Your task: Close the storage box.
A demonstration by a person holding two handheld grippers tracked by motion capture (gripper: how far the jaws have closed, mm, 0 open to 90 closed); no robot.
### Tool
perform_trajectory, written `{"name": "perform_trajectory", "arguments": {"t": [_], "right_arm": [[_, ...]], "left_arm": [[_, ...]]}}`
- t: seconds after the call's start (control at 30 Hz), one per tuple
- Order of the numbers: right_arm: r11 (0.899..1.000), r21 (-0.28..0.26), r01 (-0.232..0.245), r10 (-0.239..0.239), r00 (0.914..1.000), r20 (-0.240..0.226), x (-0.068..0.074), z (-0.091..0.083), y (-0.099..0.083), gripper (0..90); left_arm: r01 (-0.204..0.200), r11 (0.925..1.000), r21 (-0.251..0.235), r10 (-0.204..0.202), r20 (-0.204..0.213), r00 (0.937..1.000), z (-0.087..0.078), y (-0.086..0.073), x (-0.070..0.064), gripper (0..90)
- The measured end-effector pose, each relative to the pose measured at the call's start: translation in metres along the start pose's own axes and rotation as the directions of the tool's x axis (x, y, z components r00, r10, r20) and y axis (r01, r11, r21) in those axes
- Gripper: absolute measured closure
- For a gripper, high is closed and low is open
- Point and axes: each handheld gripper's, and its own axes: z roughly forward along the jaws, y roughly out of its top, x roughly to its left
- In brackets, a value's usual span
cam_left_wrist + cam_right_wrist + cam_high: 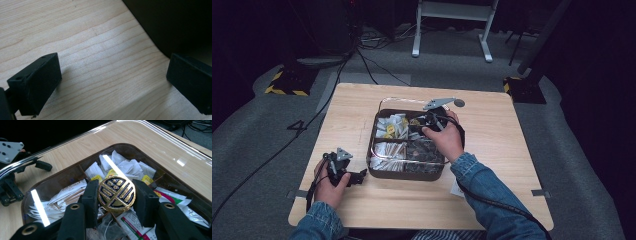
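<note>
Right claw [116, 195] clamps gold knob [116, 192], face up; lid probably clear. Left claw [112, 82] open.

Only one sign to read, and no words.
A dark 4-like mark [297, 126] sits on the grey floor at the left of the high view; the gold medallion [116, 192] carries an ornamental emblem, and the packet print [132, 223] is too small to read.

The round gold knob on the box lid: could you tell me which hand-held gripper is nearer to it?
Right: the right hand-held gripper clamps the gold knob; the left hand-held gripper rests beside the box.
</note>
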Motion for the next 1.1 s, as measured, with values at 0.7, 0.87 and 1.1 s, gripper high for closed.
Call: {"name": "perform_trajectory", "arguments": {"t": [0.7,0.87,1.1], "right_arm": [[1.000,0.023,0.014,-0.015,0.9996,0.026,0.008,0.034,-0.021,58.9],[0.999,0.028,0.016,-0.017,0.9993,0.033,0.008,0.037,-0.023,58.9],[0.999,0.037,0.019,-0.021,0.9990,0.039,0.010,0.043,-0.025,58.9]], "left_arm": [[0.000,1.0000,0.000,0.000,0.000,1.0000,0.000,0.000,0.000,0.0],[0.000,1.0000,0.000,0.000,0.000,1.0000,0.000,0.000,0.000,0.0],[0.000,1.0000,0.000,0.000,0.000,1.0000,0.000,0.000,0.000,0.0]]}}
